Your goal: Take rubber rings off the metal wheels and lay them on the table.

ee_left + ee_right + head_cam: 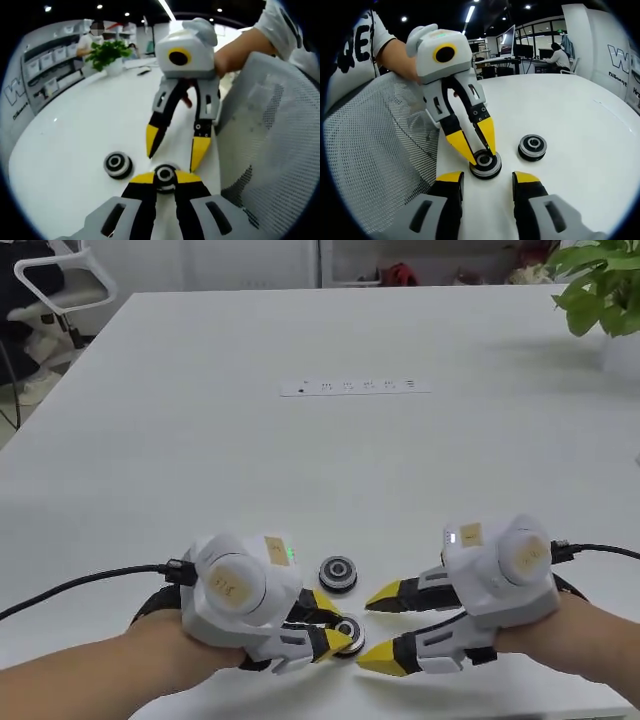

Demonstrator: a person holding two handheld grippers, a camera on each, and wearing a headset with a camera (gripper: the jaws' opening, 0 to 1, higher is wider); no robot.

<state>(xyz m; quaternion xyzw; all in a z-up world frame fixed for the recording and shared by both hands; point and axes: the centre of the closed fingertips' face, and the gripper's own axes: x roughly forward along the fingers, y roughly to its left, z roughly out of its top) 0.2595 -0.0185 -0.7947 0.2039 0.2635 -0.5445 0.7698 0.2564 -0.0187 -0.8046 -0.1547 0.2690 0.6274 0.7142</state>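
The left gripper (165, 178) rises from the bottom, its black, yellow-tipped jaws closed on either side of a small round metal wheel with a black rubber ring (165, 174) on the white table (75, 145). Just beyond, the white right gripper (174, 155) points down at it, jaws spread apart. A second ringed metal wheel (118, 165) lies nearby to the left. A grey mesh chair back (270, 140) stands at the right.
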